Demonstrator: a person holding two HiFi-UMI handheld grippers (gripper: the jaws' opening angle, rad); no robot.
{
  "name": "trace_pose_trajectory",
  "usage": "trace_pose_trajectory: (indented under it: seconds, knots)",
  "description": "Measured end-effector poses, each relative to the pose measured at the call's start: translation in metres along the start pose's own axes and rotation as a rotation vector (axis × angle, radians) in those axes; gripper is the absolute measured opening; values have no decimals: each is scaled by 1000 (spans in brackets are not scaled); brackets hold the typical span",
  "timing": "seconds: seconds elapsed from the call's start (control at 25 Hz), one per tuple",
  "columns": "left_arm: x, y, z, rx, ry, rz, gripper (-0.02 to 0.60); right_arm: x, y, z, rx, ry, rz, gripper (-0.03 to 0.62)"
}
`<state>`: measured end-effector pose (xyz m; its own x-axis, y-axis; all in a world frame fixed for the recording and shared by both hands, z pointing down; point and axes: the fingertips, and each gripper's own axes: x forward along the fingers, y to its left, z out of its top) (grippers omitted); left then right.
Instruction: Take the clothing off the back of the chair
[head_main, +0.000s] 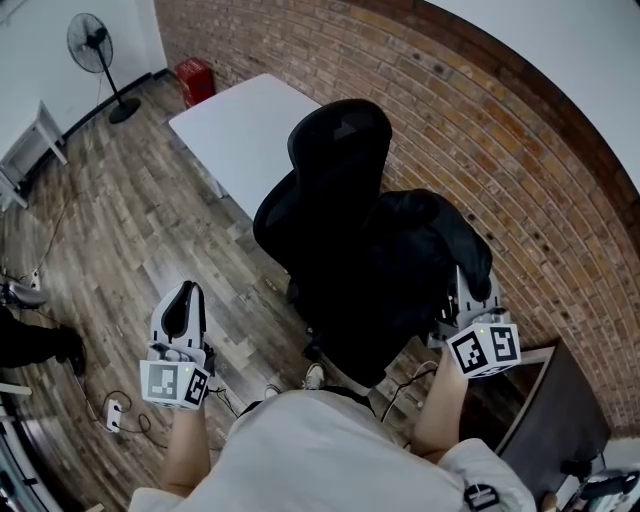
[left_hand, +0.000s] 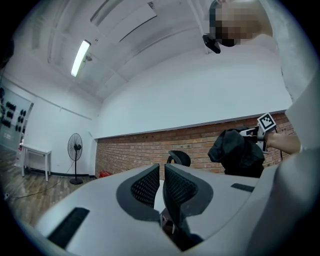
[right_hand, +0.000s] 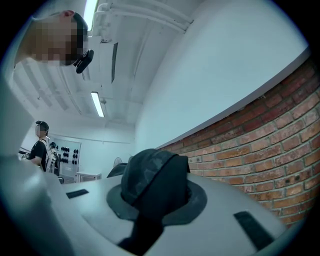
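While the black clothing (head_main: 432, 238) hung bunched right of center in the head view, just beside the black chair (head_main: 338, 190) and overlapping its right side, the right hand-held gripper (head_main: 468, 298) was clamped on the fabric's upper right edge. Its 2 jaws were nearly together, with dark cloth pinched between them and spilling over them in the right gripper view. Whether the garment touched the chair's back could not be told. At the lower left of the head view, the left hand-held gripper (head_main: 181, 318) was well apart from the chair over the wooden floor (head_main: 120, 220), its 2 jaws drawn to a narrow slit with nothing between them. Beyond the chair, toward the top of the frame, a white surface (head_main: 235, 125) stood against the brick wall (head_main: 480, 130), and a standing fan (head_main: 96, 55) occupied the upper left corner.
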<state>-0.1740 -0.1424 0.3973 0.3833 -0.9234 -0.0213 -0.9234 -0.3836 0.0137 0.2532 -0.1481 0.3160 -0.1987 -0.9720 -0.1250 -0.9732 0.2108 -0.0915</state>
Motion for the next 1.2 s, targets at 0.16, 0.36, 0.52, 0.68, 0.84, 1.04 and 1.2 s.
trace_pose_trajectory:
  seconds: [0.16,0.36,0.52,0.68,0.84,1.04,1.2]
  knots:
    - [-7,2,0,-2,0,3,52,-4,6,3,-3,-3,2,67]
    - [-15,3,-2,-6,0,2,52,-12,9,0,-18,8,-16,69]
    - [-23,4,-4,-14,3,-1,52,-21,13,-2,-27,21,-31,69]
    - [-30,7,-10,-25,15,-4,52,-28,20,-3,-40,28,-32,69]
    - [-38,9,-16,-30,25,-6,52,-33,32,-6,-74,38,-30,67]
    - [-51,14,-15,-37,20,-4,52,-40,47,-8,-96,53,-24,67]
    - [-64,20,-14,-45,10,-9,52,-48,60,-10,-107,55,-28,67]
